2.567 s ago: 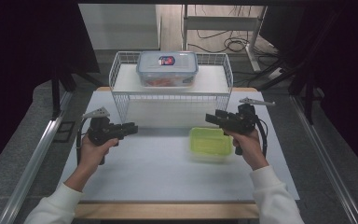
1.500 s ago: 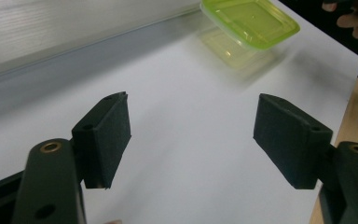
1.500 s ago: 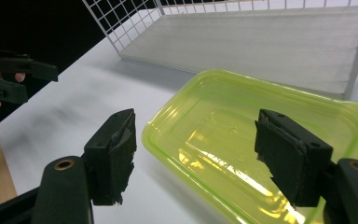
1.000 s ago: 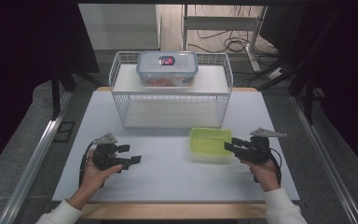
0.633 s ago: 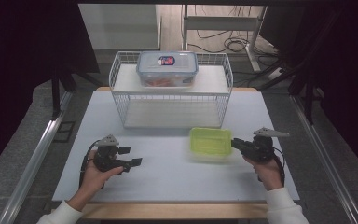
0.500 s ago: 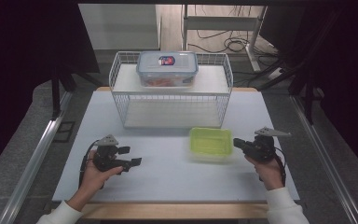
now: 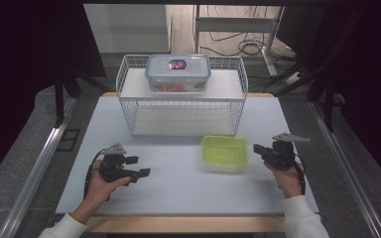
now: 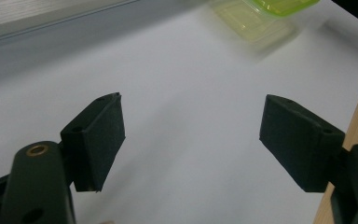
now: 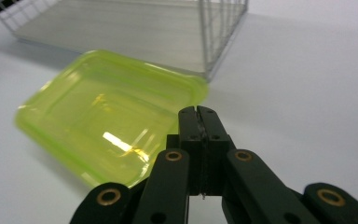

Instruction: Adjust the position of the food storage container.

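Note:
A yellow-green plastic tray (image 7: 223,152) lies on the white table, right of centre, in front of the wire rack. My right gripper (image 7: 258,149) rests just to its right, jaws pressed together with nothing between them; in the right gripper view the tray (image 9: 107,116) lies just beyond the closed tips (image 9: 197,112). My left gripper (image 7: 139,166) sits low at the front left, jaws wide apart and empty. The left gripper view shows its two pads (image 8: 100,135) over bare table, with the tray (image 8: 265,14) far off at the top.
A white wire rack (image 7: 181,101) stands at the back centre of the table (image 7: 178,183). A clear lidded food box (image 7: 177,72) sits on the rack's top shelf. Dark cloth and metal frame rails flank both sides. The wooden front edge (image 8: 354,135) lies close to the left gripper.
Both hands have drawn back from mid-table to the front and come to rest. Over the last half second the right gripper slid slightly right, away from the tray; the left one stays still.

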The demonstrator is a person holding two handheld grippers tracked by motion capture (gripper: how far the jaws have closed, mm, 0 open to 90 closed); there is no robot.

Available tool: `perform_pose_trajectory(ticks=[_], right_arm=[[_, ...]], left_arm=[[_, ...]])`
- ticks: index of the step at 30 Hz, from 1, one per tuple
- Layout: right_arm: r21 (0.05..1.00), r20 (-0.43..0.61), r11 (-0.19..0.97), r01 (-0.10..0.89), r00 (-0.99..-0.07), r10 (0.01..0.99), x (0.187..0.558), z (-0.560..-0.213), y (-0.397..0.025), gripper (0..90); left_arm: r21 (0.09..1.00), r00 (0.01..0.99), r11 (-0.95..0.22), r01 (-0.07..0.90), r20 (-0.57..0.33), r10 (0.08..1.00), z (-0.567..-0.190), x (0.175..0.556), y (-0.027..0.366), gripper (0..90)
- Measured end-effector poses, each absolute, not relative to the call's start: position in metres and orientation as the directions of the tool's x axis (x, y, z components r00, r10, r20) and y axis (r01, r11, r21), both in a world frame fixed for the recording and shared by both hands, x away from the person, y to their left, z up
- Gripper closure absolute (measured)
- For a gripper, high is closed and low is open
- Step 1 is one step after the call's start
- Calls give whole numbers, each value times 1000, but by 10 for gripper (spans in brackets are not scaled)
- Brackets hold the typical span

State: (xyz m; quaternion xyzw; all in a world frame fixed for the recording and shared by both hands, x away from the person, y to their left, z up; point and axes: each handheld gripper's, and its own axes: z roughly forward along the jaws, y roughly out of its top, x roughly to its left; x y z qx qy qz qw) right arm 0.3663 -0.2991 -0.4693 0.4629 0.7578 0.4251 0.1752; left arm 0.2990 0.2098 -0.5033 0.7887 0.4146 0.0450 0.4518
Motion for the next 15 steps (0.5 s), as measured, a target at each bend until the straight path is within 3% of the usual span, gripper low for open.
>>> perform_pose_trajectory(ticks=[15], right_arm=[[748, 99, 235, 620, -455, 885, 406, -487, -290, 893]], left_arm=[[740, 653, -259, 621, -306, 693, -507, 300, 209, 223]])
